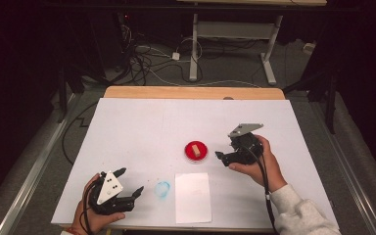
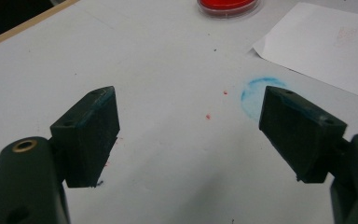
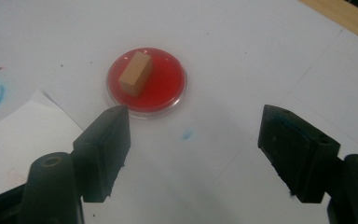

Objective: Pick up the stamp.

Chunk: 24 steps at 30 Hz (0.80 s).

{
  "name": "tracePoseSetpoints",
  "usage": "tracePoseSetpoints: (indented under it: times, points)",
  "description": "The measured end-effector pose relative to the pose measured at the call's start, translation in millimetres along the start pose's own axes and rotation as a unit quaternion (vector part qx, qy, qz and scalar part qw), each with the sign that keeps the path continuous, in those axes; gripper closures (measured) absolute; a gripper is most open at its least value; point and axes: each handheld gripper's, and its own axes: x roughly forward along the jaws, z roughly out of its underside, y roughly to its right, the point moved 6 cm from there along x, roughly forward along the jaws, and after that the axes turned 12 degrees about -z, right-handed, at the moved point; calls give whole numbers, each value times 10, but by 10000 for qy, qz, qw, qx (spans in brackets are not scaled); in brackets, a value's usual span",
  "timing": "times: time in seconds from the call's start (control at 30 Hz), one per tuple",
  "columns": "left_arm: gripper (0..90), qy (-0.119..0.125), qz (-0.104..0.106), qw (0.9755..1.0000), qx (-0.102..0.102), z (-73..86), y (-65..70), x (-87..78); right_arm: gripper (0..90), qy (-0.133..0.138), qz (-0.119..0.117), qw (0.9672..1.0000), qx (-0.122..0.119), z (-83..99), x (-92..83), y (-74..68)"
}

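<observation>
Sitting in the red dish [image 1: 196,151] near the middle of the table [image 1: 142,122] is a small tan block [image 1: 194,150], lying on its long side in what looks like red paint. It looks stiff and light, a wood or cork stamp by my guess, so it should lift easily. Its underside is probably wet and slippery, so the dry upper part of the two long faces seems the best place to pinch. The shallow dish may slide or tip if nudged.

The right gripper [image 3: 193,140] hovers just right of the dish, jaws wide open and empty, aimed at the block. A white sheet [image 1: 193,197] lies near the front edge, below the dish, with a blue smudge [image 1: 162,189] just left of it. The left gripper [image 1: 131,182] waits by the front left corner, jaws spread wide, holding nothing.
</observation>
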Motion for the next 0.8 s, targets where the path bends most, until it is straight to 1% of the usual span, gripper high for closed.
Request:
tracePoseSetpoints:
  times: [0.03, 0.13, 0.17, 0.2, 0.3, 0.33, 0.43, 0.47, 0.5, 0.53, 0.57, 0.6, 0.63, 0.67, 0.7, 0.73, 0.77, 0.8]
  points:
    - [194, -1, 2, 10000, 0, 1, 0, 0, 254, -48, -35, 10000, 23, -41, 51, -14]
    - [194, -4, -1, 10000, 4, 5, 1, 3, 254, -112, -36, 9999, -8, -81, 100, -33]
    - [194, -6, 5, 10000, -3, 5, 0, 4, 264, -100, -30, 9999, -9, -109, 128, -46]
    - [194, -15, -2, 10000, 1, 7, -1, 5, 283, -164, -69, 9998, -58, -137, 186, -73]
    - [194, -54, -18, 10000, 10, 16, -5, 15, 303, -228, -22, 9997, -109, -156, 237, -86]
    - [194, -74, -23, 10000, 1, 19, -6, 19, 312, -255, -48, 9996, -99, -167, 279, -99]
    - [194, -99, -8, 9999, 13, 25, -2, 26, 336, -324, -77, 9994, -10, -208, 388, -144]
    - [194, -95, 0, 10000, 17, 25, 0, 24, 336, -324, -77, 9994, -10, -208, 388, -144]
    - [194, -90, 3, 10000, 13, 23, 1, 23, 343, -361, -107, 9993, -6, -225, 416, -158]
    - [194, -94, -8, 10000, 19, 23, -1, 23, 366, -497, -142, 9986, 75, -257, 471, -186]
    - [194, -100, -17, 9999, 25, 24, -1, 23, 366, -497, -142, 9986, 75, -257, 471, -186]
    - [194, -95, -9, 10000, 21, 25, -1, 23, 386, -603, -62, 9980, 152, -309, 532, -186]
    - [194, -98, -12, 9999, 23, 26, -2, 22, 407, -645, -45, 9977, 179, -326, 551, -190]
    - [194, -99, -10, 9999, 20, 26, -2, 22, 407, -645, -45, 9977, 179, -326, 551, -190]
    - [194, -98, 0, 10000, 16, 27, -1, 23, 412, -664, -30, 9975, 235, -350, 579, -192]
    - [194, -102, -4, 9999, 21, 29, 0, 25, 420, -725, -40, 9972, 192, -371, 613, -181]
    - [194, -119, -5, 9999, 34, 32, 3, 28, 433, -841, -20, 9961, 258, -380, 646, -192]
    - [194, -128, 17, 9999, 33, 36, 8, 32, 438, -949, 36, 9951, 281, -412, 716, -188]
